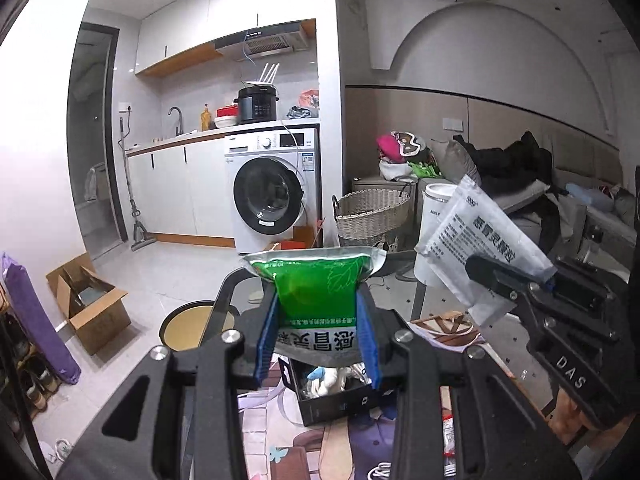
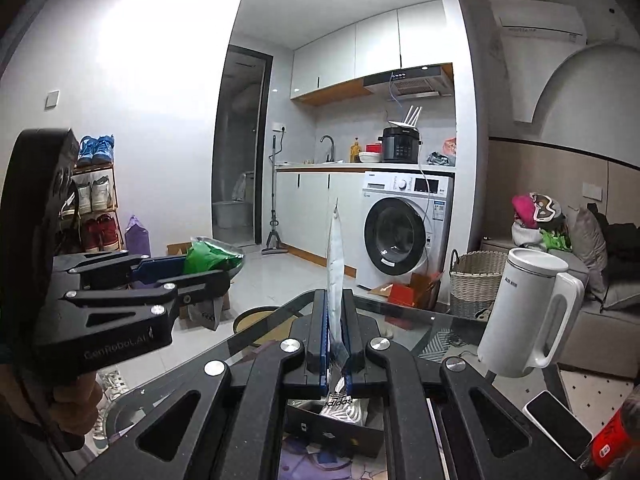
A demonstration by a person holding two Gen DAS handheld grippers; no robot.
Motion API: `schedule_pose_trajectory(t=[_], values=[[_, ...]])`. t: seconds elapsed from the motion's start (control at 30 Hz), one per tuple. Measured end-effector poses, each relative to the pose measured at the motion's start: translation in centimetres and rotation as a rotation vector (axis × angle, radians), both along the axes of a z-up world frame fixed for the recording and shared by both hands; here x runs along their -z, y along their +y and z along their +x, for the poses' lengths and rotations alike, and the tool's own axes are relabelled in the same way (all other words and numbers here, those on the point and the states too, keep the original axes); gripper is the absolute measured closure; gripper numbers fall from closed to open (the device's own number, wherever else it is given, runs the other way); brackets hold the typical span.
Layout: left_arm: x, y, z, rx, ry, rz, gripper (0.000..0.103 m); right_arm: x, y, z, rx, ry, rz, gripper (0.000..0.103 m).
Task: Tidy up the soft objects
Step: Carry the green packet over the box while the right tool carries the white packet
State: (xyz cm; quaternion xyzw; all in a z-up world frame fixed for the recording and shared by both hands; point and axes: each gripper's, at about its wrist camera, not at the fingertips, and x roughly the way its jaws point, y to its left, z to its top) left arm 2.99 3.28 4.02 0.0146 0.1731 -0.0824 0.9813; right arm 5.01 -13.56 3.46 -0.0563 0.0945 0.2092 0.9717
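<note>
Both grippers are raised above the glass table (image 2: 420,332), each carrying one sachet. Left gripper (image 1: 318,332): jaws pinching the green sachet (image 1: 316,284) across its lower half, blue pads pressed against both side edges; the foil top flares out above the fingers. Right gripper (image 2: 335,344): jaws nearly closed on the silver sachet (image 2: 335,264), which stands edge-on and upright in its own view; in the left wrist view the same sachet (image 1: 484,236) is tilted, held by a lower corner. Black open box (image 1: 332,394) sits below on the table with soft white items inside; likely destination, not confirmed. Handling judgement: both packets look light, thin and pliable, with slick foil or film skins. The green one bulges between the pads, so contents shift under pressure; grip seems secure. The silver one, gripped at one corner, may pivot or slide out if swung. Better hold: across the flat body near the sealed seam, moderate force. White jug (image 2: 528,312) stands near on the right; keep clearance.
</note>
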Motion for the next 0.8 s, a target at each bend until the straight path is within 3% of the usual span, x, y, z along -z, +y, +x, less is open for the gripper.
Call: schedule_pose_trajectory(t=[0.37, 0.63, 0.8], values=[[0.1, -0.2, 3.3, -0.017, 0.036, -0.027, 0.069, 0.4, 0.3, 1.7, 0.013, 0.014, 0.008, 0.097], [0.4, -1.0, 8.1, -0.034, 0.064, -0.07, 0.069, 0.7, 1.2, 5.3, 0.009, 0.017, 0.006, 0.097], [0.7, -1.8, 11.0, -0.029, 0.07, -0.094, 0.069, 1.6, 1.6, 8.5, 0.014, 0.078, 0.024, 0.098]])
